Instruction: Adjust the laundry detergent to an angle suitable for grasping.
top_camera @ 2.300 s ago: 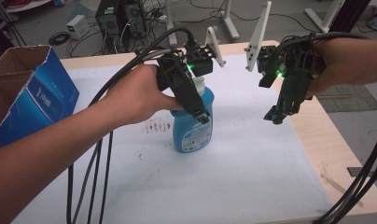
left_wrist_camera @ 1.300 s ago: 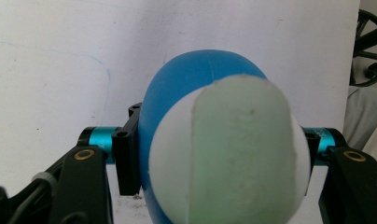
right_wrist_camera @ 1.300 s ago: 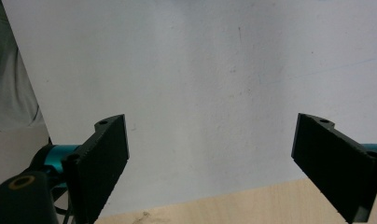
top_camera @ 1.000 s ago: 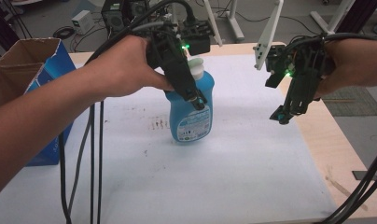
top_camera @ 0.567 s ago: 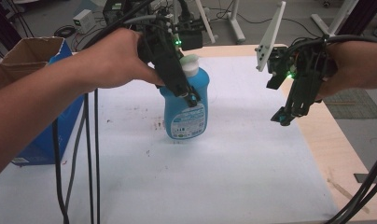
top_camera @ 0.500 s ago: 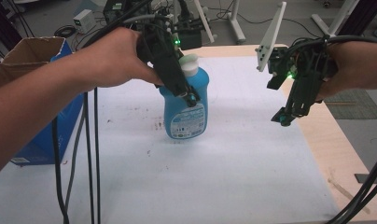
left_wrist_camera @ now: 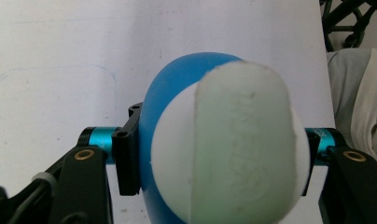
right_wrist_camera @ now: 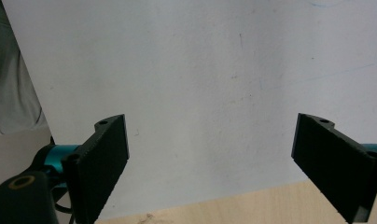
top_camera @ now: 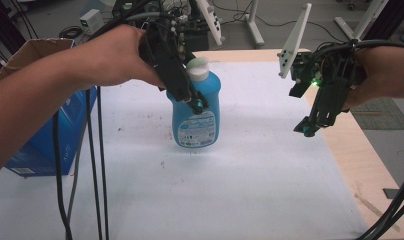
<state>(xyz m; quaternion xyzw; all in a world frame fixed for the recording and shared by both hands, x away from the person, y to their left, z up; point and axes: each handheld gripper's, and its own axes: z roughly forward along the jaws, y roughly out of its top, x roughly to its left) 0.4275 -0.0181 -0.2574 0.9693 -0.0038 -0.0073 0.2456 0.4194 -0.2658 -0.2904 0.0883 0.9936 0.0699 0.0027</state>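
A blue detergent bottle [top_camera: 197,117] with a white cap [top_camera: 198,70] stands nearly upright over the white sheet [top_camera: 240,190], left of the middle. My left gripper [top_camera: 192,102] comes down from the upper left, shut on the bottle just below the cap. In the left gripper view the cap [left_wrist_camera: 238,140] and blue shoulder [left_wrist_camera: 177,93] sit between the two black jaws of my left gripper [left_wrist_camera: 219,158], whose pads press both sides. I cannot tell whether the base touches the sheet. My right gripper [top_camera: 310,125] hangs over the table's right side, and in the right gripper view my right gripper [right_wrist_camera: 210,158] is open with nothing in it.
A blue cardboard box [top_camera: 45,135] with open flaps stands at the left edge. Black cables [top_camera: 95,165] trail down across the left part of the sheet. Bare wooden tabletop [top_camera: 360,160] shows along the right, past the sheet's edge.
My left gripper has carried the bottle a little to the left and farther from the person. The bottle now stands more upright. The right gripper has stayed where it was.
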